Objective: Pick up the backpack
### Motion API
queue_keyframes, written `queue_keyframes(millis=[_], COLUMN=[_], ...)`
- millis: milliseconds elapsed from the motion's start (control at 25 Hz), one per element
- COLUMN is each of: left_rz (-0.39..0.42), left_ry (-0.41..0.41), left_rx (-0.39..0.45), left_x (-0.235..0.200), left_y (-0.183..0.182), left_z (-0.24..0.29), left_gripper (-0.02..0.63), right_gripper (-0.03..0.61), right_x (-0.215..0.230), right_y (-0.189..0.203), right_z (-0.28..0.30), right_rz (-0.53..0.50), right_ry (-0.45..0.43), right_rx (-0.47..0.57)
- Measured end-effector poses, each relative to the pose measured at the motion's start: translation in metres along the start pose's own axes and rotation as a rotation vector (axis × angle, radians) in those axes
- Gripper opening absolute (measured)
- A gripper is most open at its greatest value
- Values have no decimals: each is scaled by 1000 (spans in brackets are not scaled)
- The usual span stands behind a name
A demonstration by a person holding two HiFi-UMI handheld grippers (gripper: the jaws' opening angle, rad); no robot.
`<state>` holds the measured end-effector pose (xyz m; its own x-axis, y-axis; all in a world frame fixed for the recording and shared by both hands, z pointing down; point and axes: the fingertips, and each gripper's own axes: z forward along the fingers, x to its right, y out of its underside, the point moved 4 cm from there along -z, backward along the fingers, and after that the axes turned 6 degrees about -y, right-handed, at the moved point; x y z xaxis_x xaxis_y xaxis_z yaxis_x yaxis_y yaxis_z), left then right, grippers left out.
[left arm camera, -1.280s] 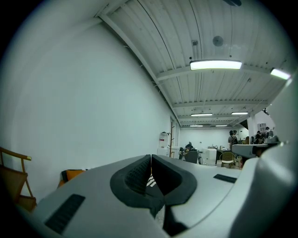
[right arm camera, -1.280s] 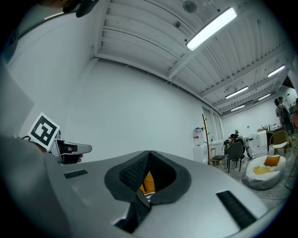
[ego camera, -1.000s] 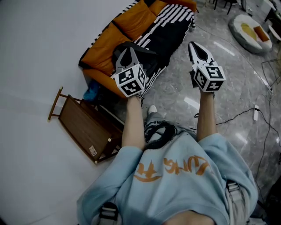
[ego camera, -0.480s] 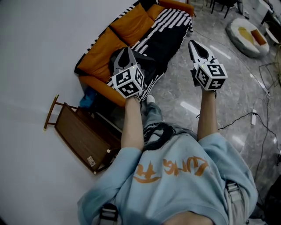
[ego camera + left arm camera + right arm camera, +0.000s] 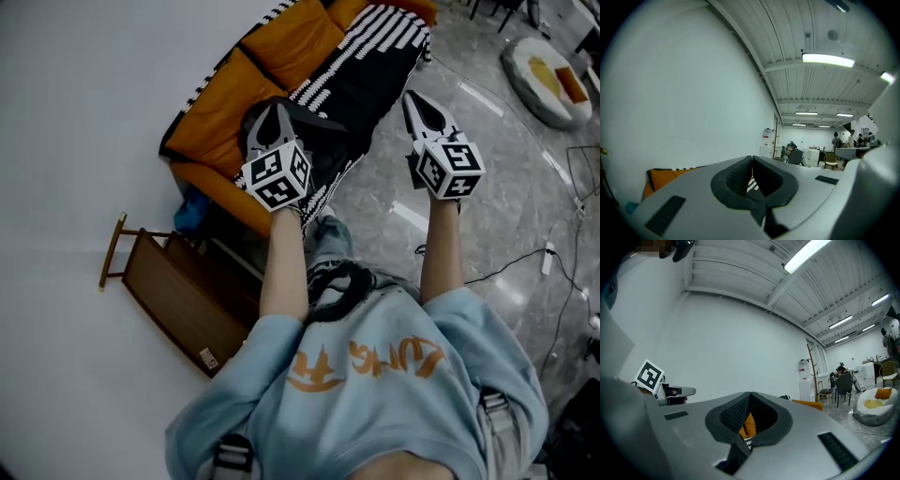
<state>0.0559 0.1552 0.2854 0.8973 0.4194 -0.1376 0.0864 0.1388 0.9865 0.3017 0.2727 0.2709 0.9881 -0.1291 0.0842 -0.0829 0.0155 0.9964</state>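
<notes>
On the orange sofa [image 5: 225, 112], against a striped blanket [image 5: 375, 56]: dark backpack [image 5: 323, 141], seen in the head view only. Left hand-held gripper [image 5: 273, 112] held over it, jaws closed, empty. Right hand-held gripper [image 5: 413, 101] over the floor [image 5: 487, 187], closed, empty. Gripper views alone: ceiling light [image 5: 828, 59], distant chairs [image 5: 843, 383].

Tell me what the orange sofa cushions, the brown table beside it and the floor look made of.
Orange sofa cushions: likely leather or faux leather, smooth with a faint sheen and soft creases.
Brown table: seemingly wood or veneer, matte, even brown top with paler rails.
Floor: polished stone or tile, glossy, showing bright light reflections.
</notes>
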Motion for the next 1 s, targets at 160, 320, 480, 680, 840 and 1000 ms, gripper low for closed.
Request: queue_keyframes(millis=[160, 320, 480, 680, 840, 1000], left_rz=[-4, -46, -102, -180, -230, -260], left_ry=[24, 18, -13, -58, -104, -163], left_rx=[-68, -132, -174, -183, -192, -193], left_x=[-8, -25, -55, -96, -134, -174], left_y=[11, 28, 39, 47, 53, 57], left_z=[54, 100, 140, 186, 218, 236], left_gripper=[21, 21, 21, 21, 21, 21], right_gripper=[-3, -3, -3, -3, -3, -3], right_x=[18, 30, 30, 23, 11, -5], right_y=[15, 29, 31, 29, 34, 37], right_z=[47, 90, 143, 214, 270, 321], right_rz=[39, 46, 16, -38, -71, -92], right_ry=[29, 39, 11, -49, -106, -165], right_rx=[-53, -127, -181, -230, -270, -281])
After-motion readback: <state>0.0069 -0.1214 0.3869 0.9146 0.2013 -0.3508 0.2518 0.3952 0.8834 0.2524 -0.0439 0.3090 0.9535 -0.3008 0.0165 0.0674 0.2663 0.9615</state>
